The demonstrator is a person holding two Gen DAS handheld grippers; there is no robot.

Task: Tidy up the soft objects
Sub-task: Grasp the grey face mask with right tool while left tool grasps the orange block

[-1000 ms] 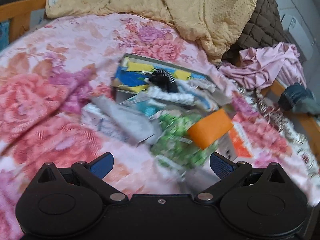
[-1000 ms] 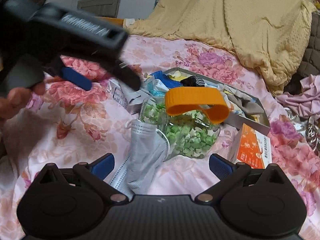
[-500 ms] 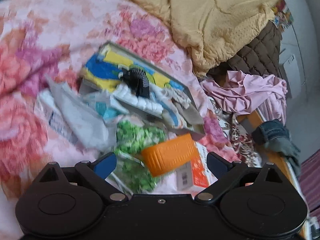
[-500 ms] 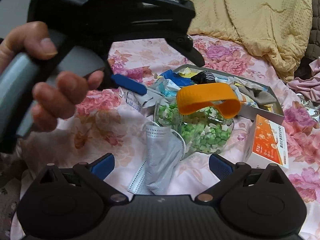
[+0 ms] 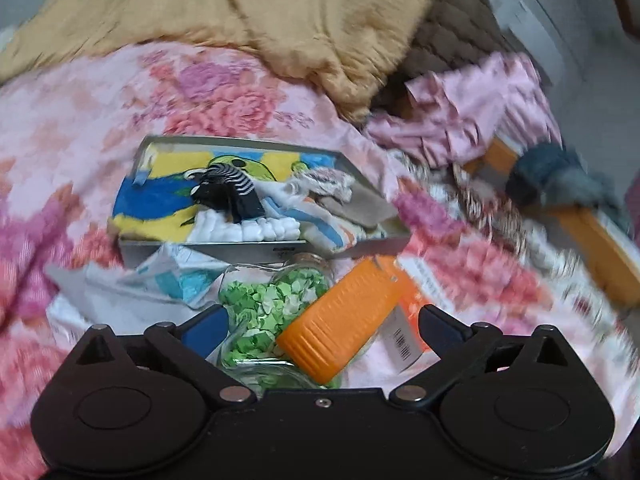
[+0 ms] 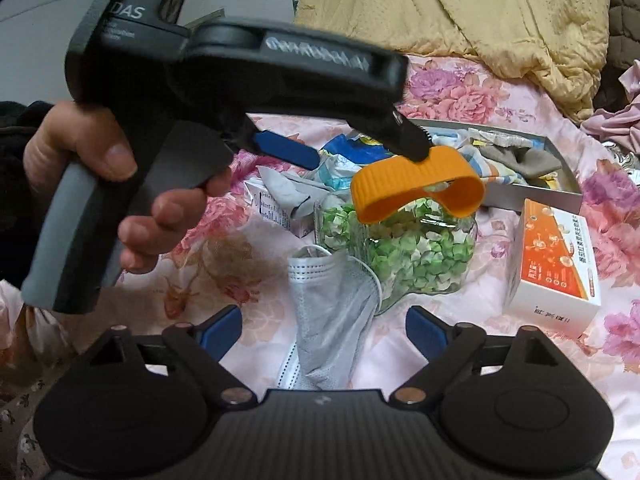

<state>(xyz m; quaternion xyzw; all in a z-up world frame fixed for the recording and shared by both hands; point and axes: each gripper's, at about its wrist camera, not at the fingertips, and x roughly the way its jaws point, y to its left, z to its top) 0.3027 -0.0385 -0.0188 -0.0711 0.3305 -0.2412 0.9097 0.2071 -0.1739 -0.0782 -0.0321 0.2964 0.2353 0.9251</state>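
Observation:
A grey face mask (image 6: 332, 312) lies crumpled on the floral bedsheet, between the fingers of my right gripper (image 6: 324, 332). Its jaws are closing, and the pads stand clear of the mask. Behind the mask stands a glass jar of green paper bits (image 6: 420, 256) with an orange band (image 6: 416, 184) across its top. My left gripper (image 6: 364, 156), held by a hand, hovers open over the jar, one fingertip at the band. In the left wrist view its open fingers (image 5: 208, 328) straddle the jar (image 5: 272, 300) and band (image 5: 340, 328). A grey box (image 5: 208, 250) beyond holds socks and cloths.
An orange-and-white carton (image 6: 556, 260) lies right of the jar, and small packets (image 6: 280, 208) to its left. A yellow blanket (image 5: 280, 20) is heaped at the back. Pink cloth (image 5: 472, 112) and a dark blue rag (image 5: 560, 176) lie by the wooden bed edge.
The left gripper has swung in over the jar and now fills the upper left of the right wrist view. The right gripper's fingers have drawn somewhat closer together around the mask.

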